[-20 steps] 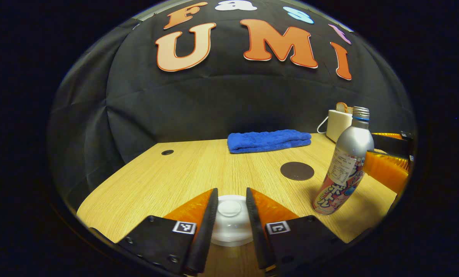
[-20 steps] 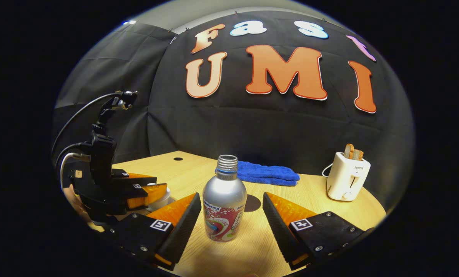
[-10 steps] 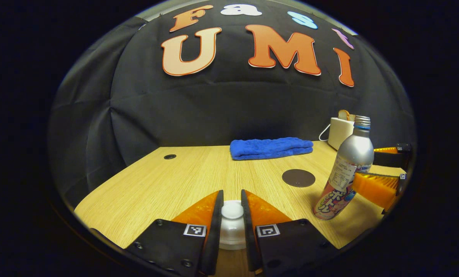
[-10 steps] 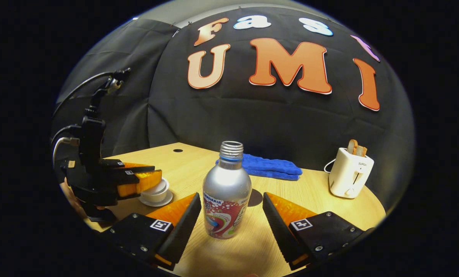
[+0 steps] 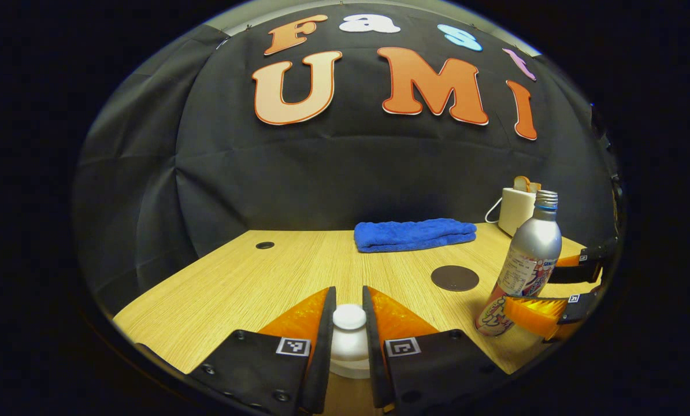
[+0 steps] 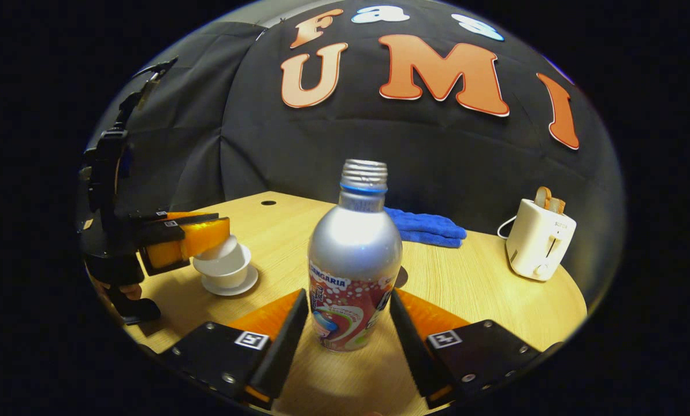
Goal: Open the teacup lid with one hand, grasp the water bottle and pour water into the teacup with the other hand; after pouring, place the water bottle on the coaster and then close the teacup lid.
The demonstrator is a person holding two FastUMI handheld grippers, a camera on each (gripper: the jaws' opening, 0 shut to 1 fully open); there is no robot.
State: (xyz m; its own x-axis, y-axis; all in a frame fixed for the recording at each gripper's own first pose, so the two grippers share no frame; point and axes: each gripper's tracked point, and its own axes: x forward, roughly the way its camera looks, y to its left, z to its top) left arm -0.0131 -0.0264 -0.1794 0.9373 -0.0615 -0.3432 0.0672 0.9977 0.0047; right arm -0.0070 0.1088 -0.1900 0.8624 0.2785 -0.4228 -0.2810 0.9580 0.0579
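Left tongs (image 5: 349, 323) pinching teacup lid (image 5: 349, 316), right tongs (image 6: 348, 318) flanking water bottle (image 6: 353, 266)

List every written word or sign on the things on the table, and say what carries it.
Water bottle: printed label, curving out of sight round the body; not readable in full.
Toaster: small mark on its front, too blurred to read.
Square tags: coded patterns, no words.
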